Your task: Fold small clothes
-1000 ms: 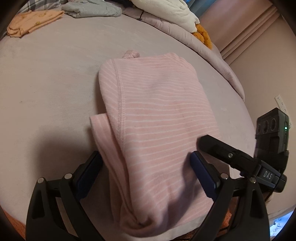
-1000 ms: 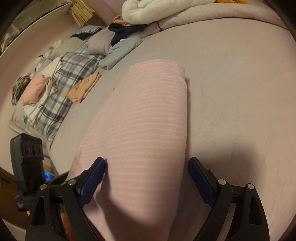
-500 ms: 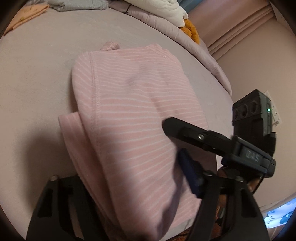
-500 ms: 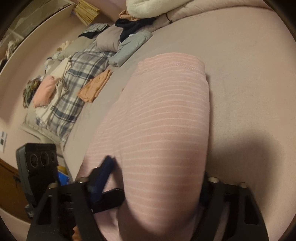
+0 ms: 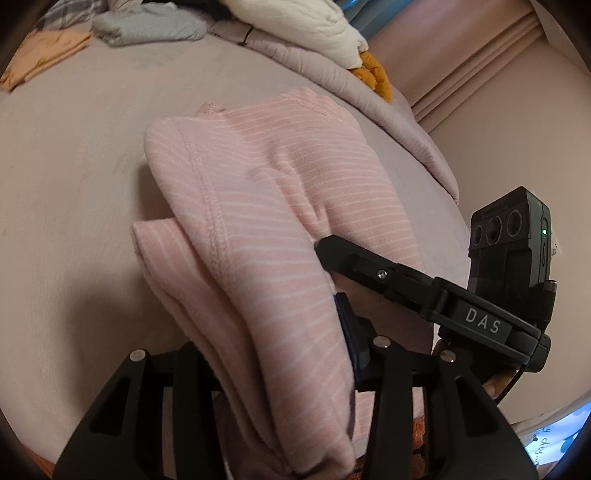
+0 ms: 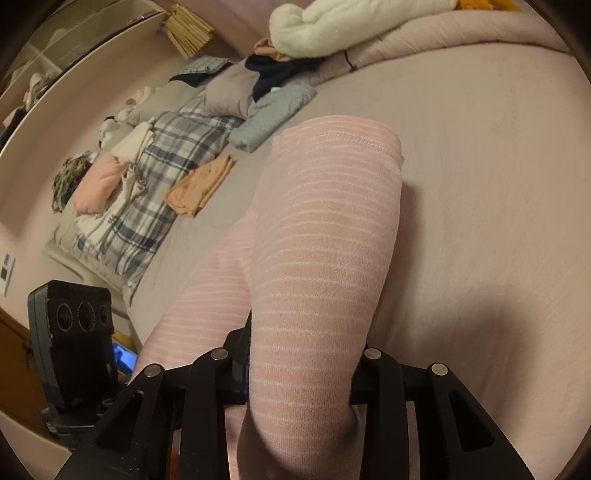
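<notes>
Pink striped garment (image 5: 258,221), folded into a thick bundle with thin white lines across it, lies on a pale mauve bed (image 5: 74,184) and fills the middle of both wrist views. Its near end is bunched up between the black fingers of both tools. In the left wrist view, the left gripper (image 5: 280,354) is closing its jaws on the near end of the bundle, and the cloth bulges up between them and hides the left finger's pad, while a blue pad shows against the fabric on the right. Just to the right, the right gripper's black finger reaches in over the same cloth, with a small black camera block behind it. In the right wrist view, the right gripper (image 6: 299,373) is likewise closing its jaws, with a tall roll of the garment (image 6: 325,258) squeezed between them. At the far left of the bed lie a folded orange piece (image 6: 201,184), a folded grey piece (image 6: 273,116) and a plaid blanket (image 6: 147,192) with loose clothes on it. At the far edge sits a rumpled white blanket (image 6: 332,26) on a mauve quilt.
</notes>
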`<state>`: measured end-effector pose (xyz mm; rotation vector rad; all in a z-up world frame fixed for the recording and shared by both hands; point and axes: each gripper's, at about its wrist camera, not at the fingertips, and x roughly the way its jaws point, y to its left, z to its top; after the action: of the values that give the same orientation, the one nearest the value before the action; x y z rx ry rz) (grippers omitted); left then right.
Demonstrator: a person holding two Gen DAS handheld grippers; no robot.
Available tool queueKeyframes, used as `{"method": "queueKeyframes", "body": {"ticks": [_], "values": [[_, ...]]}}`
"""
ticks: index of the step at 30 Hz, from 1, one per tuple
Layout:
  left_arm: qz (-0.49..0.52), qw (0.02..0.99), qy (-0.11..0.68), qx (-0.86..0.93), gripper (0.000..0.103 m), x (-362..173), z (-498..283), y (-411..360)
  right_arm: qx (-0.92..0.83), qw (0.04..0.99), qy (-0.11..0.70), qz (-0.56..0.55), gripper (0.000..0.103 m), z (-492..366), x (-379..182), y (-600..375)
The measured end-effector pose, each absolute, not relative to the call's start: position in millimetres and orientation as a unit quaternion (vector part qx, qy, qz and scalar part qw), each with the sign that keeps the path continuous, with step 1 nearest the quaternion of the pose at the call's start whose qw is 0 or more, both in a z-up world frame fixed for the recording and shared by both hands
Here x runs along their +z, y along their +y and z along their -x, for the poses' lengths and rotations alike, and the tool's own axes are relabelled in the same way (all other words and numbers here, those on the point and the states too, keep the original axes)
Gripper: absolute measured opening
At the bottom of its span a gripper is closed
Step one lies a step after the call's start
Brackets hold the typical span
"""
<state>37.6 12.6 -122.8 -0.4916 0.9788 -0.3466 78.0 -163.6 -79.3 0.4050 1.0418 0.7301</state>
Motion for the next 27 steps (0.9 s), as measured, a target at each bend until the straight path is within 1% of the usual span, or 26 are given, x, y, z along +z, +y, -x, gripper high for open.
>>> {"method": "queueKeyframes", "body": {"ticks": [14,27], "values": [[0.201,0.85,0.451,-0.183,0.043,-117,-68,-14,0.307,0.812,0.458,-0.189,0.036,-100,-68,-188],[0.194,0.842,0.473,-0.173,0.044,-132,-94,-26,0.289,0.807,0.475,-0.199,0.036,-113,-85,-199]]}}
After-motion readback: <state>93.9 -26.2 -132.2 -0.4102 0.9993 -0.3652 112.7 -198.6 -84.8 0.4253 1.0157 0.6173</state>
